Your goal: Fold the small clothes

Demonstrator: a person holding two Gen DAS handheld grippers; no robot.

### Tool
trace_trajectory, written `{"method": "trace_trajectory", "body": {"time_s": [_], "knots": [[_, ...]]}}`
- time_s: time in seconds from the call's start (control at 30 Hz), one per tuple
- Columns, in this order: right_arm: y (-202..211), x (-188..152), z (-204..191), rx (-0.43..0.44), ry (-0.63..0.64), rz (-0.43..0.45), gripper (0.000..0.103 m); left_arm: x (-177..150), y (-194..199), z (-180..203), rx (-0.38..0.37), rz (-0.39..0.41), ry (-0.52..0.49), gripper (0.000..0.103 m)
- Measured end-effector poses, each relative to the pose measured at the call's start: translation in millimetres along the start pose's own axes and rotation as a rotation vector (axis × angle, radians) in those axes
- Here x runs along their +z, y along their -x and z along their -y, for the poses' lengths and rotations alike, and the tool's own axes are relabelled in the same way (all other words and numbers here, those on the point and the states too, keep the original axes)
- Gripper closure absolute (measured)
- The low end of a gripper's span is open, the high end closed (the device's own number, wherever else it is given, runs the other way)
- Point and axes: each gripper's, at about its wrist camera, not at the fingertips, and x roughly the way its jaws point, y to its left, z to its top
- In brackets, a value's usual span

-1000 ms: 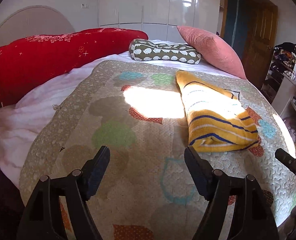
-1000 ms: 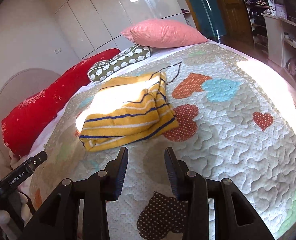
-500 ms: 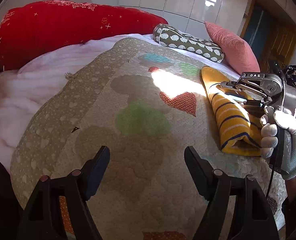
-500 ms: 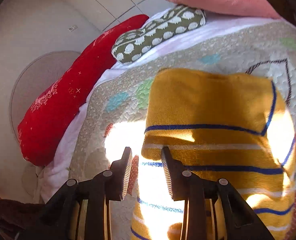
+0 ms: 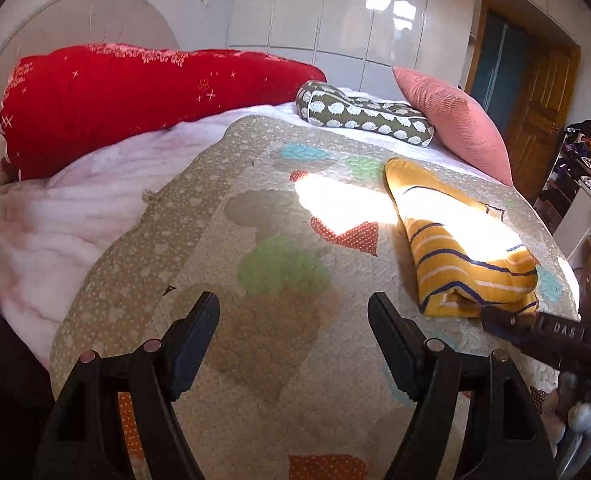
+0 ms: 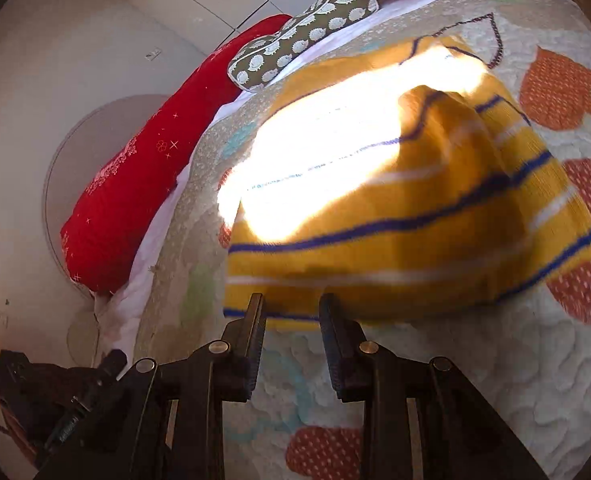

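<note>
The folded yellow striped sweater [image 5: 469,248] lies on the quilted heart-pattern bedspread [image 5: 263,344], in the right-centre of the left wrist view. It is mustard yellow with navy and white stripes, and a patch of sunlight falls across its upper layers. In the right wrist view the same sweater [image 6: 395,208] fills the centre of the frame, its near folded edge just above the fingertips.

The left gripper [image 5: 293,318] sits at the bottom centre of its view, above bare bedspread, well apart from the sweater. Its jaws stand wide apart and hold nothing.

The right gripper [image 6: 291,312] appears at the bottom centre of its own view. Its jaws stand a narrow gap apart (roughly one finger's thickness between the pads), and the tips reach the near edge of the sweater. Whether cloth lies between the pads cannot be told from this view, as the edge is blurred. In the left wrist view the right gripper [image 5: 507,322] enters from the lower right, its tip touching or just beside the near corner of the sweater.

At the head of the bed, in the upper part of the left wrist view:
- a red quilt roll [image 5: 135,100], upper left;
- a green patterned bolster [image 5: 365,118], upper centre;
- a pink cushion [image 5: 451,120], upper right, leaning beside the bolster.

A white blanket [image 5: 63,224] shows at the left edge of the bedspread.
</note>
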Motion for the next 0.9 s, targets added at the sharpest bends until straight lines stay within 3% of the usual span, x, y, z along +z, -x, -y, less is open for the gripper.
{"method": "trace_trajectory", "body": {"time_s": [0.13, 0.27, 0.4, 0.53, 0.9], "knots": [[59, -41, 5, -0.059, 0.016, 0.114, 0.072, 2, 40, 23, 0.017, 0.163, -0.041, 0.004], [107, -56, 3, -0.195, 0.059, 0.244, 0.061, 6, 66, 48, -0.003, 0.237, -0.057, 0.000], [126, -60, -6, -0.296, 0.144, 0.300, 0.057, 8, 76, 71, -0.037, 0.217, -0.092, 0.000], [130, -62, -9, -0.320, 0.169, 0.318, 0.047, 3, 75, 90, -0.050, 0.185, -0.158, 0.000], [112, -68, -12, -0.379, 0.197, 0.277, 0.046, -12, 55, 94, -0.056, 0.098, -0.189, 0.000]]}}
